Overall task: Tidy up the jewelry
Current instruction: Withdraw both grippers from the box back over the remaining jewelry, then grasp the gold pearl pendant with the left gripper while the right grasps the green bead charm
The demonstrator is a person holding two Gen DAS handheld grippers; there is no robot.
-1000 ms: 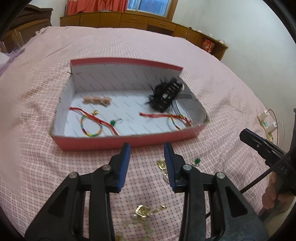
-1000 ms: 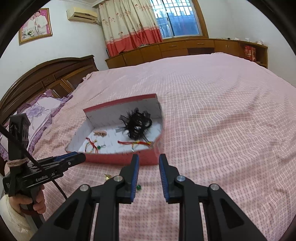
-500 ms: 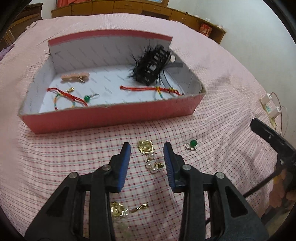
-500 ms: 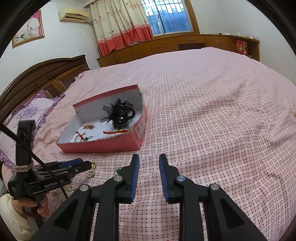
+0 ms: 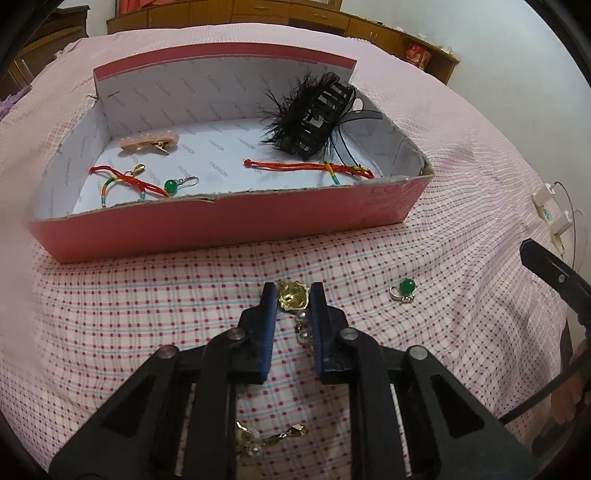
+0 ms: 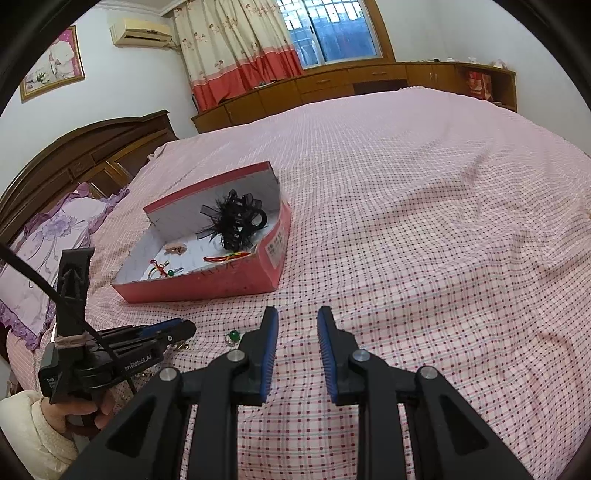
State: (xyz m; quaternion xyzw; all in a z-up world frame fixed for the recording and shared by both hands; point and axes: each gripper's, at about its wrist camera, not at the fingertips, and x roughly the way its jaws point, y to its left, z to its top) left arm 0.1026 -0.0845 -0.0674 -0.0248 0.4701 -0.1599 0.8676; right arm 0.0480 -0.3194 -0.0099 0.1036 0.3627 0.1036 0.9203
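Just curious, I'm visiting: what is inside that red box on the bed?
The red box holds a black feathered hair clip, a pink hair clip, two red cord bracelets and a green bead charm. The near wall hides the floor's front edge.

Black gripper (image 5: 293, 295), blue pads (image 5: 268, 332)

Pink checked bedspread (image 6: 424, 229), dark wooden headboard (image 6: 74, 155), curtained window (image 6: 332, 29), low cabinets (image 6: 351, 81).

red box (image 5: 229, 225): 1
green-bead charms (image 5: 404, 290): 2
red cord bracelets (image 5: 306, 167): 2
black feather hair claw (image 5: 314, 118): 1
pink hair clip (image 5: 149, 142): 1
gold earrings (image 5: 293, 296): 2
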